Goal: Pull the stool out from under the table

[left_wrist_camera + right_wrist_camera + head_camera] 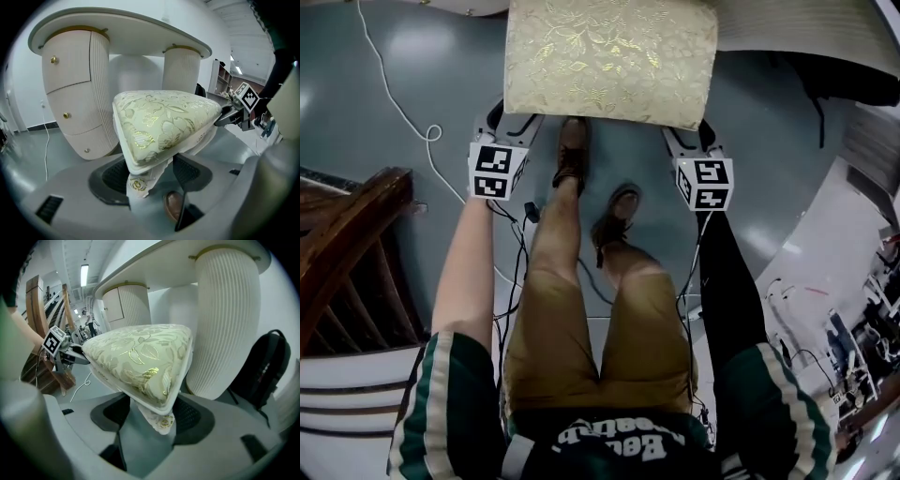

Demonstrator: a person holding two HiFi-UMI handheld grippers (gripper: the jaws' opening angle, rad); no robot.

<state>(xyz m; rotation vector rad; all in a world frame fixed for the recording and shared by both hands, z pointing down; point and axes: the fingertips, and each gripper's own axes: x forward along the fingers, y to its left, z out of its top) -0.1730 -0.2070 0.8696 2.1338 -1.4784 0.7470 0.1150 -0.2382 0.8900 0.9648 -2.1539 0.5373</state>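
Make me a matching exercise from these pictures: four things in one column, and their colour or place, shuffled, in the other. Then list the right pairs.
Things:
1. stool
2. backpack
3. cable
4. wooden furniture

Colour or place:
A. black, beside the table pedestal
B. white, trailing across the grey floor
C. pale gold floral seat
D. dark brown, at the left edge of the head view

Right pairs: 1-C, 2-A, 3-B, 4-D
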